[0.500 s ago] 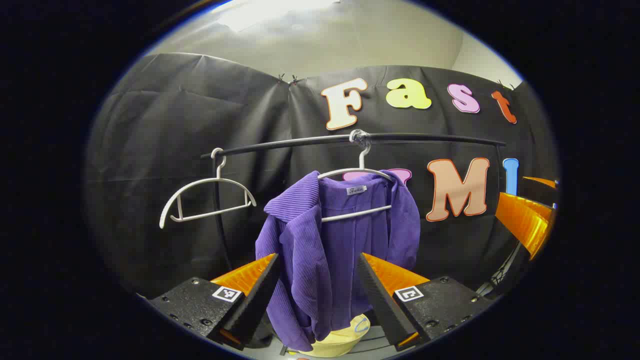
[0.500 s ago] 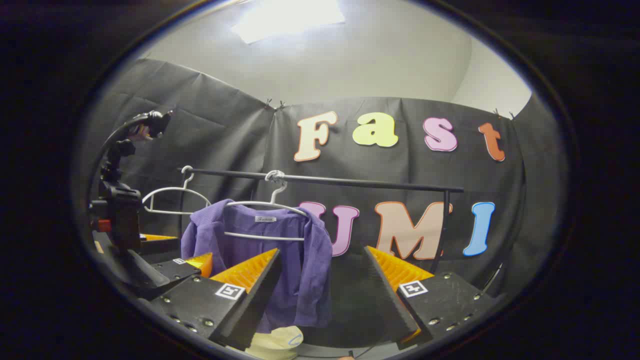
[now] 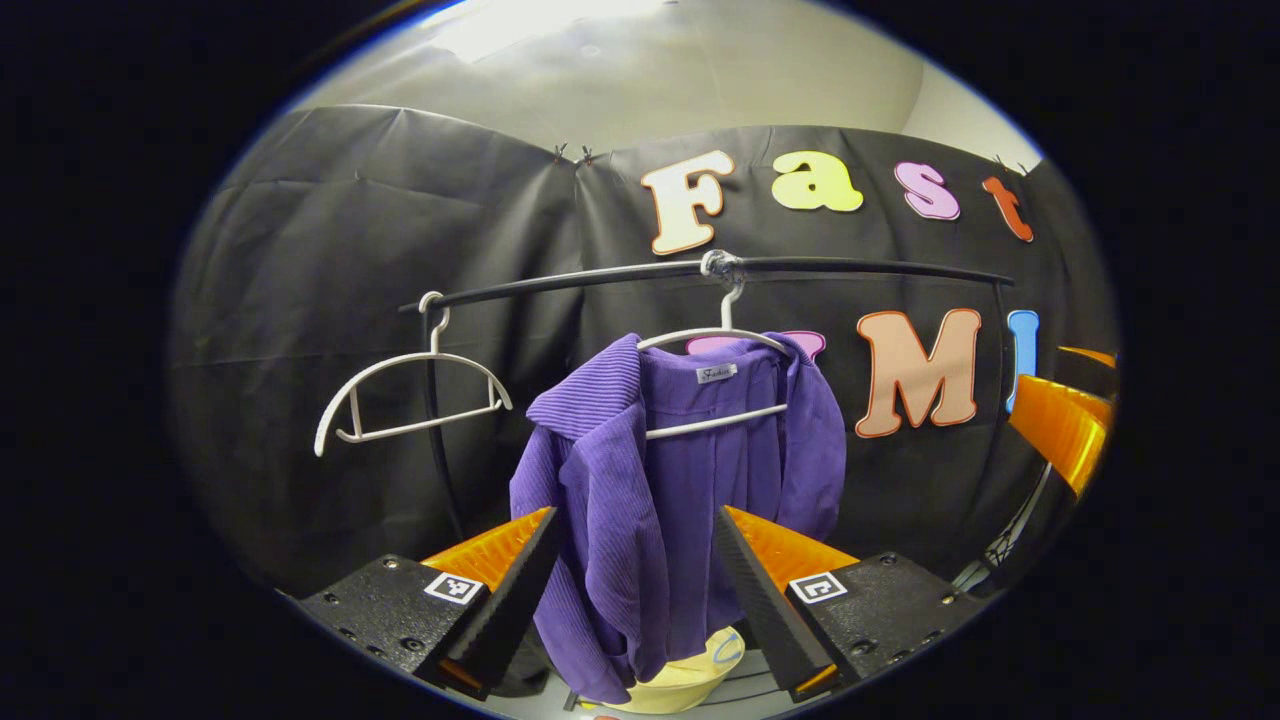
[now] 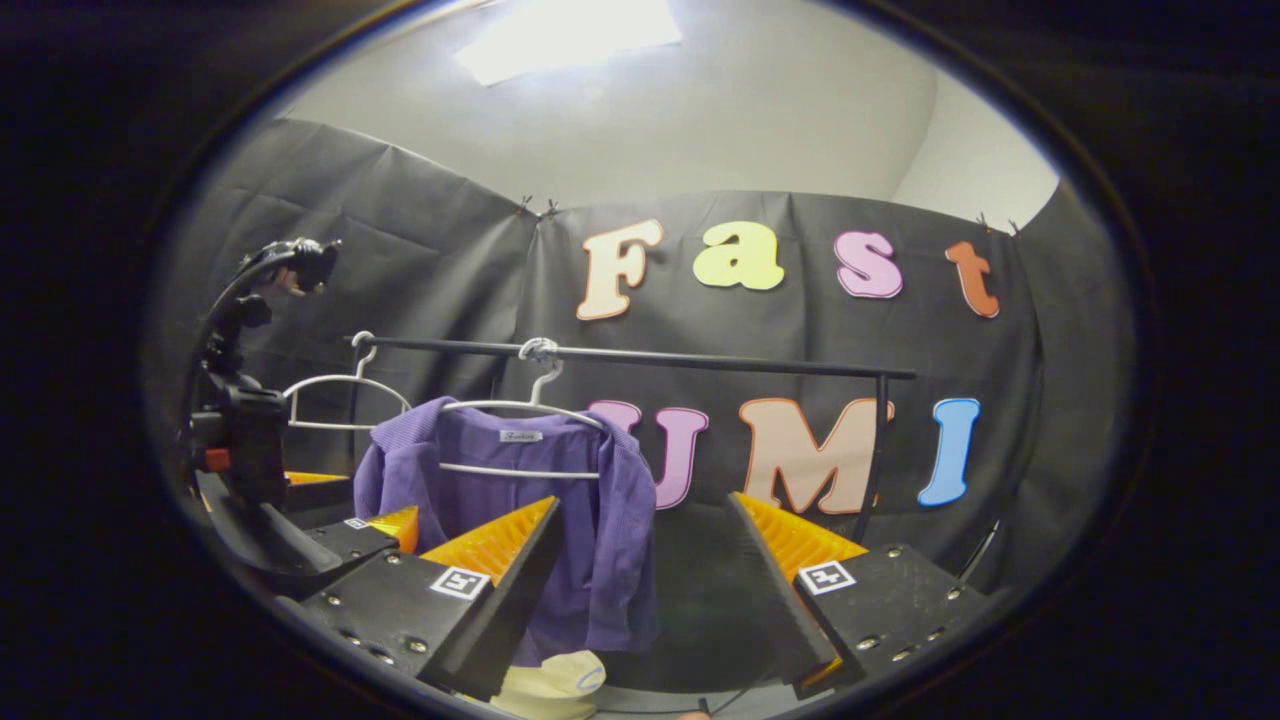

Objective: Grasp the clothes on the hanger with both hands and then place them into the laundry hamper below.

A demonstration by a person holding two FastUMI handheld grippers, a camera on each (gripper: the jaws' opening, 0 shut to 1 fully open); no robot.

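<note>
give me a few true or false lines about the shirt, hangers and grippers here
1. The purple shirt hangs on a hanger on the rail. True.
2. The other hanger also carries clothing. False: it hangs bare.
3. The left gripper is shut on the shirt. False: its jaws stand open, with the shirt seen between them.
4. The right gripper is open. True.
5. The shirt is green. False: it is purple.
</note>
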